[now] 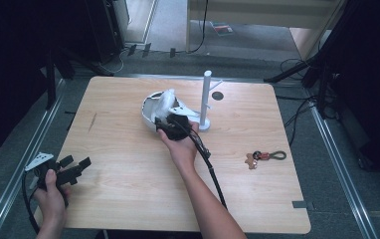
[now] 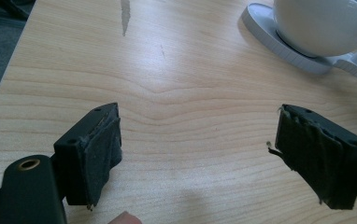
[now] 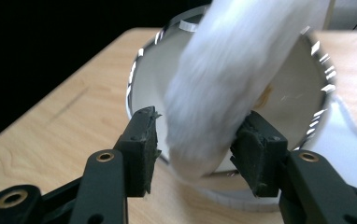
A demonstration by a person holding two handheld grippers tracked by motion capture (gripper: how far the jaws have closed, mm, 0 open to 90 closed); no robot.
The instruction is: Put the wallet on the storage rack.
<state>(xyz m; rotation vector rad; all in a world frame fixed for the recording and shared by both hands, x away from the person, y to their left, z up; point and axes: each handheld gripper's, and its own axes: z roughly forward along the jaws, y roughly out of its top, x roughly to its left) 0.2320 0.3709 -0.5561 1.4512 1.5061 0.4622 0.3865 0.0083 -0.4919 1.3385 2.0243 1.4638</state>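
— White fluff [image 3: 223, 84], where's it at?

— Between the right tongs [image 3: 200, 135], over the dish [image 3: 144, 88], mid-tabletop. It's blurred in the right gripper view, so prob. swinging or dropping.

— Clamped?

— Doesn't look it. Tongs are part apart; one pad [image 3: 144, 140] shows a gap to the fluff, the other looks to be brushing it. I'd call that loose, not a grip.

— So what goes wrong?

— Fluff could slide out and land on the rim or the tabletop [image 1: 128, 174] instead of inside. Also the dish sits just beside the stand [image 1: 206, 99]. A nudge from the tongs could tip the dish or knock the post. Can't tell if the dish sits flat or leans. Cable trails back along the forearm and could drag w/ a quick pull-back.

— Left side?

— Left tongs [image 2: 200, 140] wide apart, nothing between them, low over the near-left corner. Well apart from it all, no risk there.

— Surface?

— Pale wood-grain tabletop w/ rounded corners and a dark scuff toward the left. Keyring [image 1: 265, 157] lies off to the right, well clear.

— Room?

— Dim. Grey floor, metal rails either side, dark drapes, tripod legs and cables at the edges, and a lit gap at the back.
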